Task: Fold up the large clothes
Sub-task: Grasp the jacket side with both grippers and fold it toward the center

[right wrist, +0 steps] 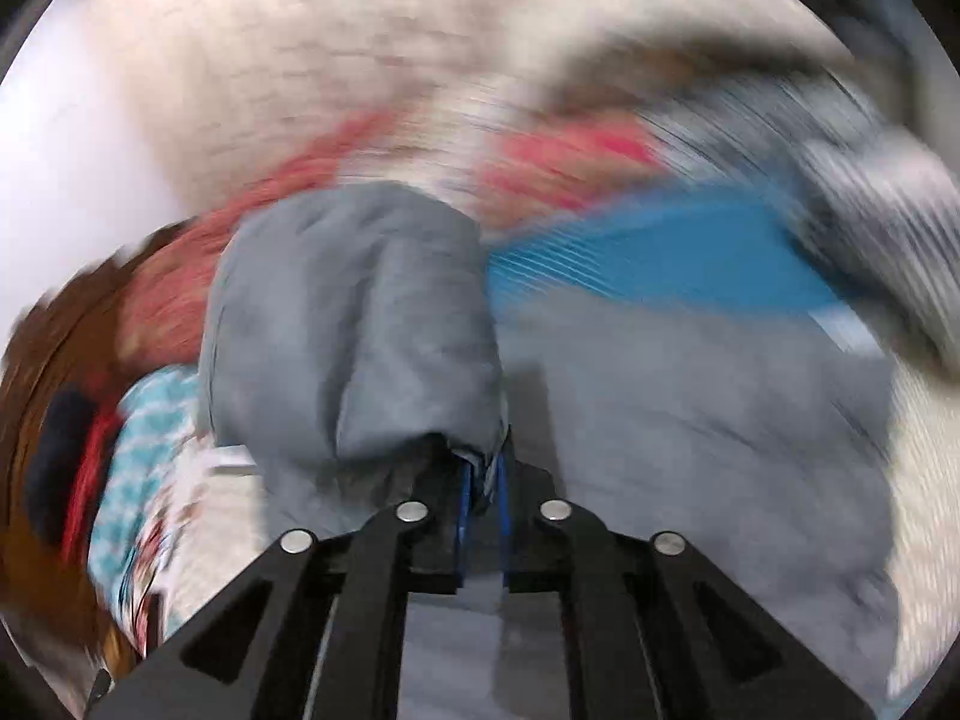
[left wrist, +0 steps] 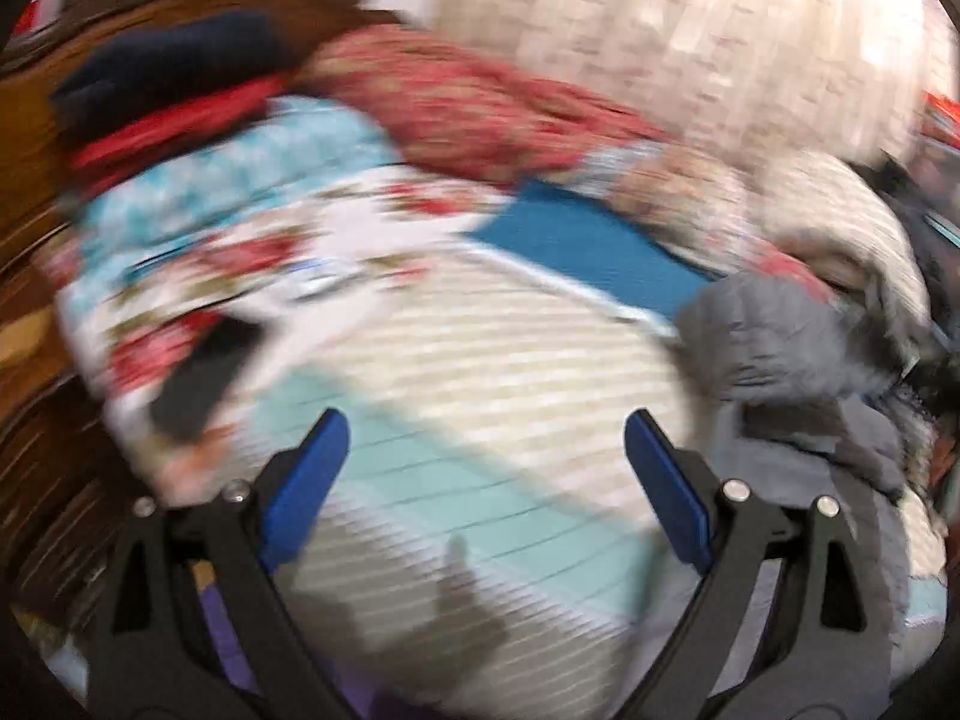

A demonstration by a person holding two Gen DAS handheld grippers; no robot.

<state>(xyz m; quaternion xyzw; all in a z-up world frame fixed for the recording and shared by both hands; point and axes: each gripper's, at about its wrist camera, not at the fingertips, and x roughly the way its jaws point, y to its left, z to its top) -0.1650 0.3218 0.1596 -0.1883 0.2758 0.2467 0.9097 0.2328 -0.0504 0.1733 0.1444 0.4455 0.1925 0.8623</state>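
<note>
A grey garment (right wrist: 360,324) lies crumpled on the bed. My right gripper (right wrist: 483,474) is shut on a bunch of its cloth, which bulges up in front of the blue pads; the rest spreads to the right (right wrist: 690,420). In the left wrist view the same grey garment (left wrist: 792,372) sits at the right, beyond my right fingertip. My left gripper (left wrist: 486,438) is open and empty above the striped cream and mint bedspread (left wrist: 480,372). Both views are motion-blurred.
A blue folded cloth (left wrist: 588,252) (right wrist: 648,252) lies behind the garment. Floral bedding (left wrist: 252,228), a red patterned blanket (left wrist: 468,102), a dark and red pile (left wrist: 168,84) and a dark flat object (left wrist: 204,378) lie at the left. A curtain (left wrist: 690,30) hangs behind.
</note>
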